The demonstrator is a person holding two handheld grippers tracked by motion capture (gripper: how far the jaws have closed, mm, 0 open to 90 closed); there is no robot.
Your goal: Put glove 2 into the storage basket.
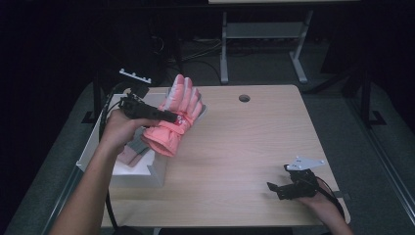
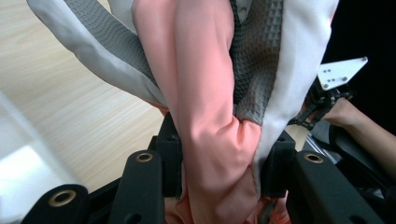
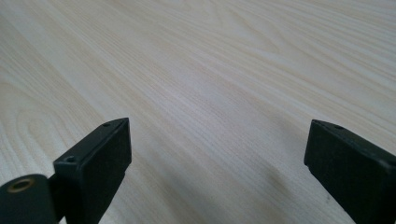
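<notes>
Far left, we note a white box (image 1: 139, 172) at the table (image 1: 244, 147) edge, another glove (image 1: 131, 152) lying inside. Just above it, the left gripper (image 1: 169, 117) is clamped on a pink glove (image 1: 177, 115), held aloft, fingers pointing away from us; in the left gripper view the fabric (image 2: 210, 140) bunches between the jaws. Well apart, near right, the right gripper (image 1: 274, 188) rests low over bare wood, jaws spread wide, nothing between them.

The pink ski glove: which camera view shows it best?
The high view: the whole pink ski glove shows, clamped in the left hand-held gripper. The left gripper view shows its pinched fabric close up.
</notes>
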